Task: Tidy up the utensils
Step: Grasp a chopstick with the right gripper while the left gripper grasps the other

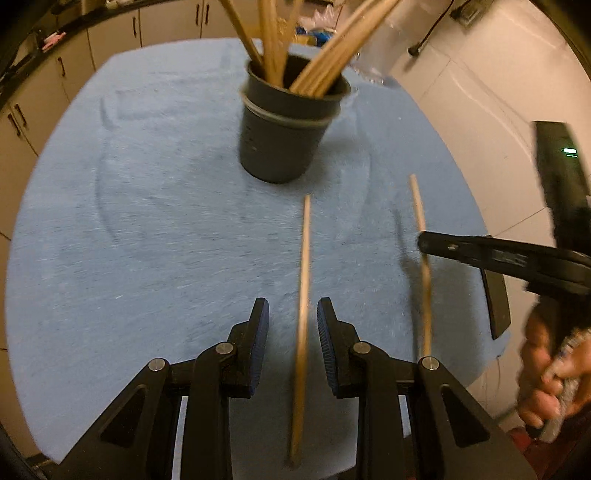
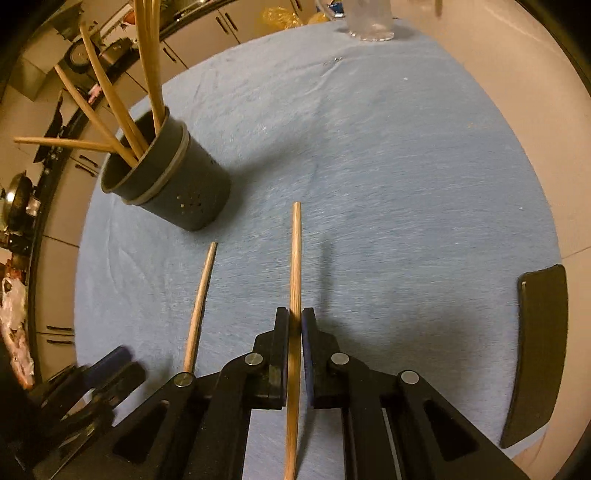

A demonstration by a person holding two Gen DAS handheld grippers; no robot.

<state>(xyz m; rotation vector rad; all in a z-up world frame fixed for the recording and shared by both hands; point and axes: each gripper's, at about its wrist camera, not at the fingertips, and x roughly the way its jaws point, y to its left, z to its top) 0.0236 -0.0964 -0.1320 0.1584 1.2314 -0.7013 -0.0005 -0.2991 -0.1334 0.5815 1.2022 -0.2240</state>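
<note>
A dark cup point(image 1: 284, 125) point(image 2: 173, 177) holding several wooden chopsticks stands on the blue cloth. Two loose chopsticks lie nearer me. My left gripper point(image 1: 293, 306) is open and straddles one chopstick point(image 1: 304, 258); its pads do not touch the stick. My right gripper point(image 2: 295, 314) is shut on the other chopstick point(image 2: 295, 251), which runs forward between its pads. In the left wrist view the right gripper point(image 1: 424, 242) comes in from the right, clamped on that stick point(image 1: 419, 206). In the right wrist view the left gripper point(image 2: 110, 365) is a blur beside its chopstick point(image 2: 199, 306).
The round table has a blue cloth point(image 1: 147, 221) over it. A flat black object point(image 2: 535, 350) point(image 1: 496, 306) lies at the table's right edge. A clear glass point(image 2: 371, 18) stands at the far side. A person's hand point(image 1: 554, 387) holds the right tool. Cabinets line the left.
</note>
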